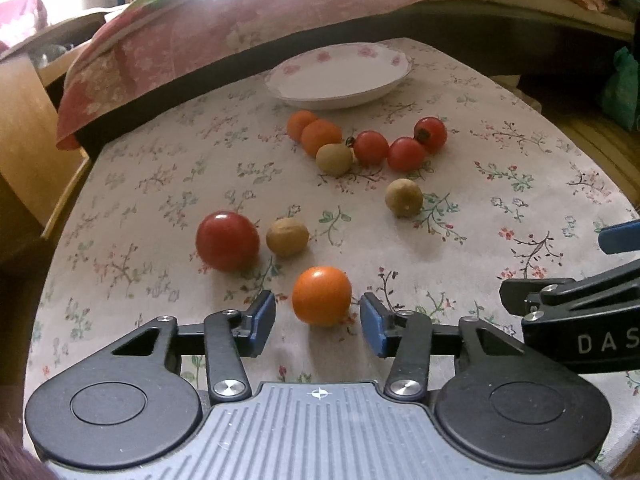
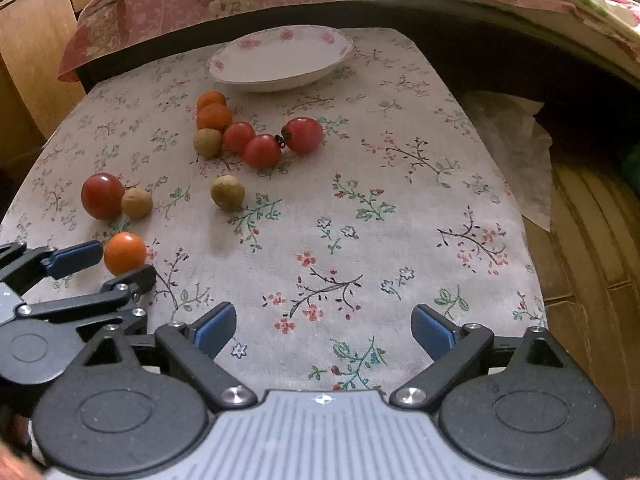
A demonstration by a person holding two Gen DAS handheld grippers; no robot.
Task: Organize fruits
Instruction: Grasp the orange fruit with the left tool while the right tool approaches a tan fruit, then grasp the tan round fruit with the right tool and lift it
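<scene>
An orange tomato [image 1: 321, 295] [image 2: 125, 253] lies on the floral cloth between the blue pads of my left gripper [image 1: 318, 322], which is open with gaps on both sides. Beyond it sit a big red tomato [image 1: 227, 241] and a brown longan [image 1: 287, 236]. Farther off are another longan [image 1: 403, 197], three red cherry tomatoes [image 1: 406, 153], a third longan [image 1: 333, 159] and two orange tomatoes [image 1: 319, 135]. An empty white floral plate [image 1: 340, 74] [image 2: 282, 58] stands at the far edge. My right gripper [image 2: 323, 330] is open over bare cloth at the near edge.
The floral cloth [image 2: 400, 216] covers a small table with a drop on every side. A bed with a pink quilt [image 1: 240, 12] runs behind it. A wooden cabinet [image 1: 24, 144] stands to the left. My left gripper [image 2: 80, 276] shows at the right wrist view's left edge.
</scene>
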